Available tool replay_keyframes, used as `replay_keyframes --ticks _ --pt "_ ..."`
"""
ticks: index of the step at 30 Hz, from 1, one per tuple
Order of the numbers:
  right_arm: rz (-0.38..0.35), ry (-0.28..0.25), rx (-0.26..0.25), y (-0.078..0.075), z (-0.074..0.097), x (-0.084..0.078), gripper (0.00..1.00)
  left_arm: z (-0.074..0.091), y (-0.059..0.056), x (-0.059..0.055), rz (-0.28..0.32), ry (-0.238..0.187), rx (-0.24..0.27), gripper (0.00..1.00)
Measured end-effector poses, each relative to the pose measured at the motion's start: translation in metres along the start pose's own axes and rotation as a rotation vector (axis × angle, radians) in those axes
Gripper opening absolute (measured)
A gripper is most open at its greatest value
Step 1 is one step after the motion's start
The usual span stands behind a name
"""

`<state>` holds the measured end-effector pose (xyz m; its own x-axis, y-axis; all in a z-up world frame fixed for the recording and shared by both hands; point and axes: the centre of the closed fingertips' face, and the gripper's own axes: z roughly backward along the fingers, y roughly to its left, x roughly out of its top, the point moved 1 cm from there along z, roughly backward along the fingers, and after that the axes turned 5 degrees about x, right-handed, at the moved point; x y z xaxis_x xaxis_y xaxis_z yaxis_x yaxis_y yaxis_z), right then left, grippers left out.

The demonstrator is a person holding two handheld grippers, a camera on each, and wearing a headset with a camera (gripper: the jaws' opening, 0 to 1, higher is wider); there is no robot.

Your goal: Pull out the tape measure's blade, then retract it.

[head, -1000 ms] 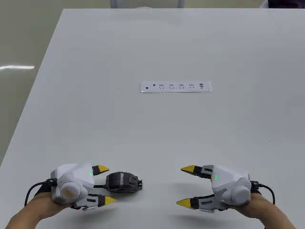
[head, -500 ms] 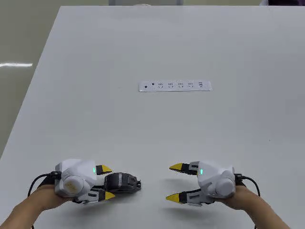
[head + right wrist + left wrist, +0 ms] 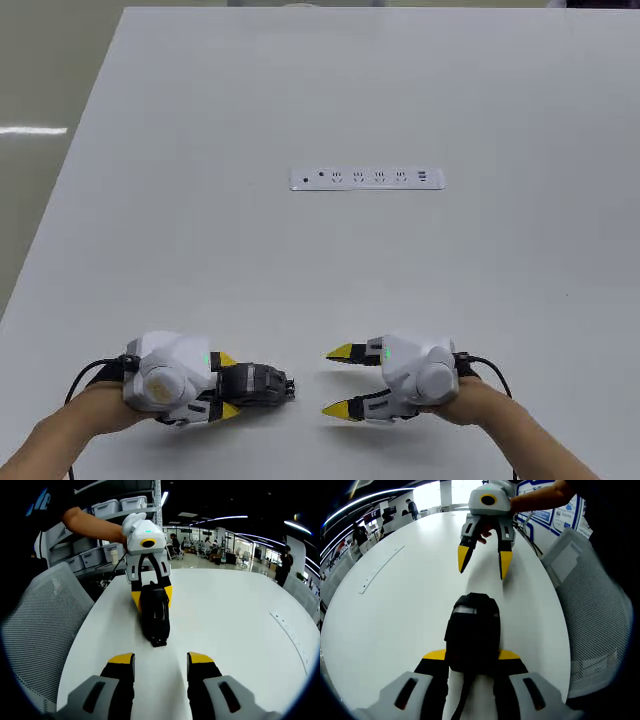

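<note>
Left gripper view, starting nearest: the left gripper (image 3: 472,655) has its two yellow-tipped jaws drawn in narrow against the sides of the tape measure (image 3: 472,630). The black case sits between them and seems to be clamped from both flanks. The case lies on the white table (image 3: 405,615), close to the edge where the person stands. A dark strap trails back from the case between the jaws.

Just beyond the case, the right gripper (image 3: 484,562) faces it head-on with its jaws spread wide and nothing between them. Its tips are near the case but apart from it. In the right gripper view a small dark tab (image 3: 159,643) juts from the end of the case that points toward the right gripper. This is probably the hook of the blade, though it is too small to be sure.

Farther out, a white power strip (image 3: 367,179) lies across the middle of the table, well apart from both tools. A mesh chair (image 3: 590,605) stands off the table's edge.

The step in hand looks like the set-up for the pull. The case is braced by the left gripper, and no blade is drawn out yet. The next move calls for the right gripper to go forward, line its tips on either side of the tab and pinch it. It would then draw straight away from the case while the left holds firm, since a loose hold on the case would let it slide along the table
</note>
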<state>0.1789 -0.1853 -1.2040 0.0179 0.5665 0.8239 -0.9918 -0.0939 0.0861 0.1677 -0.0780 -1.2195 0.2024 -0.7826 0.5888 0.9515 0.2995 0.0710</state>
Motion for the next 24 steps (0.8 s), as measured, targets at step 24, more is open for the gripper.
replay_keyframes --ticks 24 --pt "0.029 0.008 0.076 -0.003 -0.045 0.0 0.26 -0.001 0.0 -0.001 -0.002 -0.025 -0.006 0.29"
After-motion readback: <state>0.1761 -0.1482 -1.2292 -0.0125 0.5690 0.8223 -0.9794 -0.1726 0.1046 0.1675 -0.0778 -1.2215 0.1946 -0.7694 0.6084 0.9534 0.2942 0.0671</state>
